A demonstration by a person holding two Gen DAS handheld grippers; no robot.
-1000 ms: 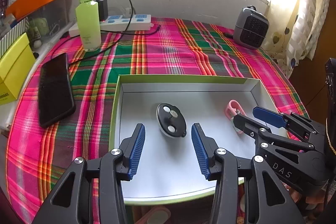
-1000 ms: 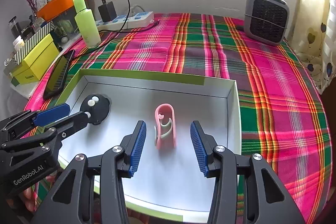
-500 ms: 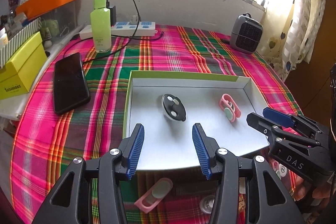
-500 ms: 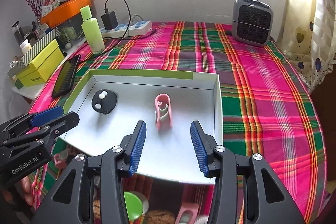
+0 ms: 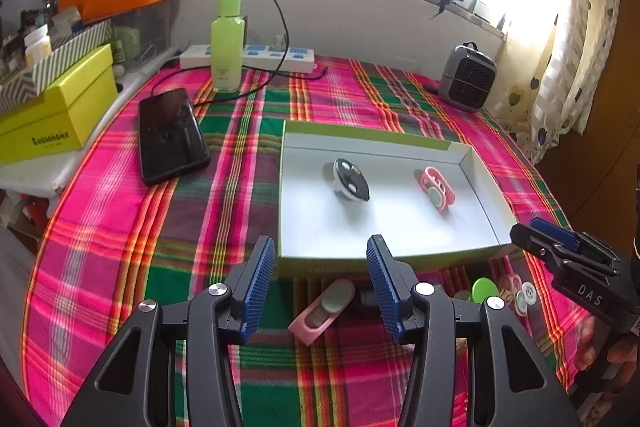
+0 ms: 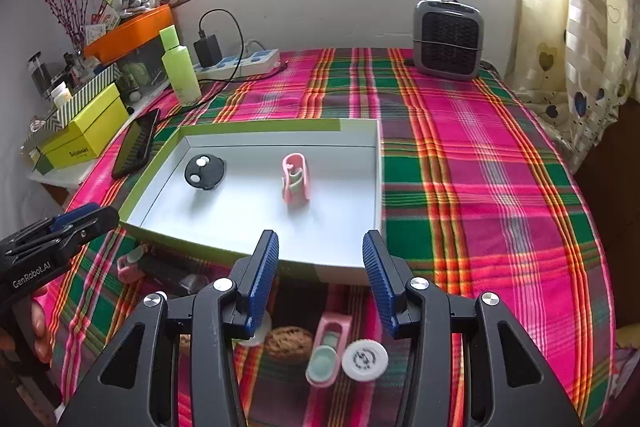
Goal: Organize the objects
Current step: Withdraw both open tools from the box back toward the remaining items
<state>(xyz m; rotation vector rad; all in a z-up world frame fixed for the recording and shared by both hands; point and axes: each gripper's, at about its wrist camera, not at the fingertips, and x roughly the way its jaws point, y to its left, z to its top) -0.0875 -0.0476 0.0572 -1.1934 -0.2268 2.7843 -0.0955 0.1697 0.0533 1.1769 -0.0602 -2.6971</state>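
Both grippers are standing half apart and holding nothing. The left gripper (image 5: 321, 281) is hovering just above a pink clip (image 5: 321, 311). The right gripper (image 6: 320, 277) is hanging over another pink clip (image 6: 329, 353), beside a white cap (image 6: 365, 360). The tray (image 6: 256, 126) is lying farther away.

my pads (image 5: 260, 283): ribbed blue rubbery | tablecloth (image 5: 120, 227): woven plaid cloth | tray (image 5: 360, 259): matt cardboard, smooth white inside | phone (image 5: 170, 135): glossy glass | bottle (image 5: 227, 43): translucent plastic
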